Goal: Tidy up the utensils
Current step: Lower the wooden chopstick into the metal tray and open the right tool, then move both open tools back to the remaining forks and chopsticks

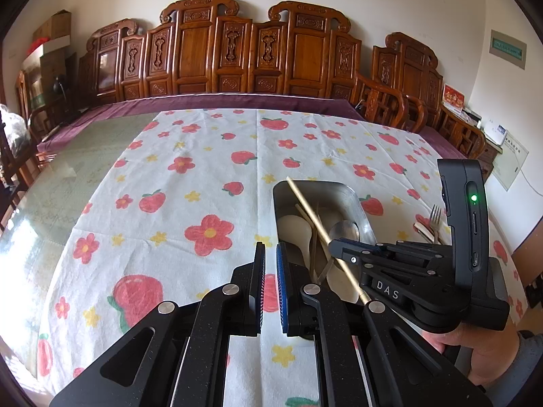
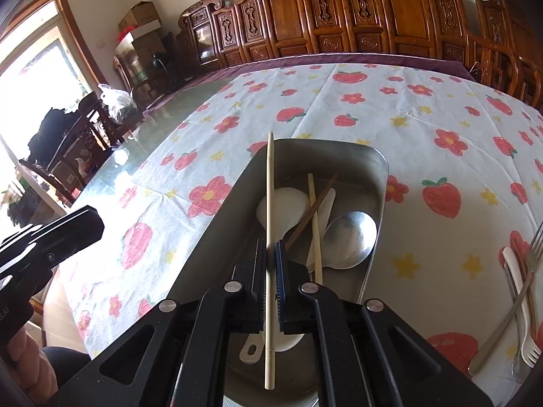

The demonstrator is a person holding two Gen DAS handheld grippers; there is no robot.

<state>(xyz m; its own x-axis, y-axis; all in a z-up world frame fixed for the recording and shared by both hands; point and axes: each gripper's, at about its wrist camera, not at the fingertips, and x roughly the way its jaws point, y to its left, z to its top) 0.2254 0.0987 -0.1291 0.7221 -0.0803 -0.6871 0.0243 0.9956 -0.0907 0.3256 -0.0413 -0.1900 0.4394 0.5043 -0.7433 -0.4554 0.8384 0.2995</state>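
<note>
A metal tray [image 2: 380,169] sits on the strawberry tablecloth and holds a white spoon [image 2: 285,203], a metal spoon [image 2: 349,237], a pale chopstick [image 2: 314,224] and a dark chopstick [image 2: 315,203]. My right gripper [image 2: 270,257] is shut on a pale chopstick [image 2: 270,186] and holds it over the tray; it shows in the left wrist view too [image 1: 334,252], with the chopstick [image 1: 305,203] slanting above the tray [image 1: 359,210]. My left gripper [image 1: 270,254] is nearly shut and empty, just left of the tray.
Forks and a white-handled utensil [image 2: 519,291] lie on the cloth right of the tray, also seen in the left wrist view [image 1: 432,224]. Carved wooden chairs [image 1: 237,51] line the table's far edge. Bare glass tabletop [image 2: 135,129] lies to the left.
</note>
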